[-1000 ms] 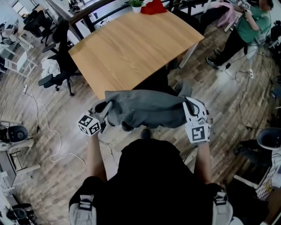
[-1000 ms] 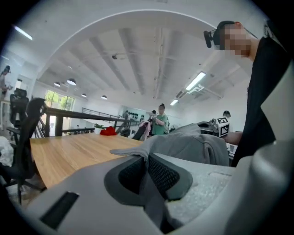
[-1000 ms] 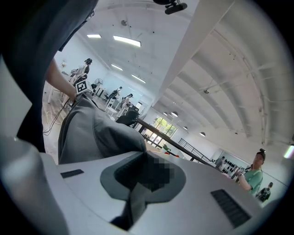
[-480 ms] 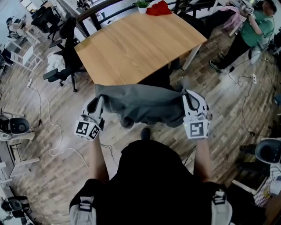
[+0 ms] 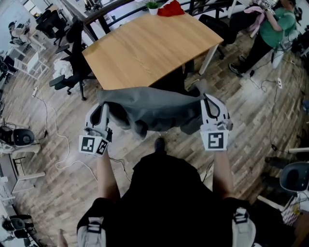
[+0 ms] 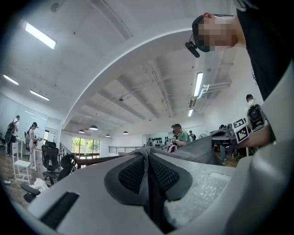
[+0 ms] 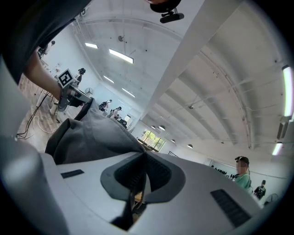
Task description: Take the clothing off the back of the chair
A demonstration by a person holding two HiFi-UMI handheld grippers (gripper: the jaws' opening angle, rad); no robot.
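A grey garment (image 5: 149,108) hangs stretched between my two grippers, in front of the table's near edge. My left gripper (image 5: 102,110) is shut on its left end; the cloth (image 6: 202,149) runs from the closed jaws off to the right. At the other end, my right gripper (image 5: 208,103) is shut on the garment (image 7: 92,133). The black chair (image 5: 170,84) is mostly hidden behind and under the cloth; its base (image 5: 159,144) shows below. Whether the garment still touches the chair back I cannot tell. Both grippers point level.
A wooden table (image 5: 149,46) stands just beyond the chair, with a red cloth (image 5: 170,8) and a small plant (image 5: 152,5) at its far edge. Black office chairs (image 5: 67,72) stand at the left. A person (image 5: 270,29) is at the top right. Cables (image 5: 48,130) lie on the floor.
Both grippers have risen with the garment, the left one more, and it has rolled upright. The cloth now hangs higher and flatter between them.
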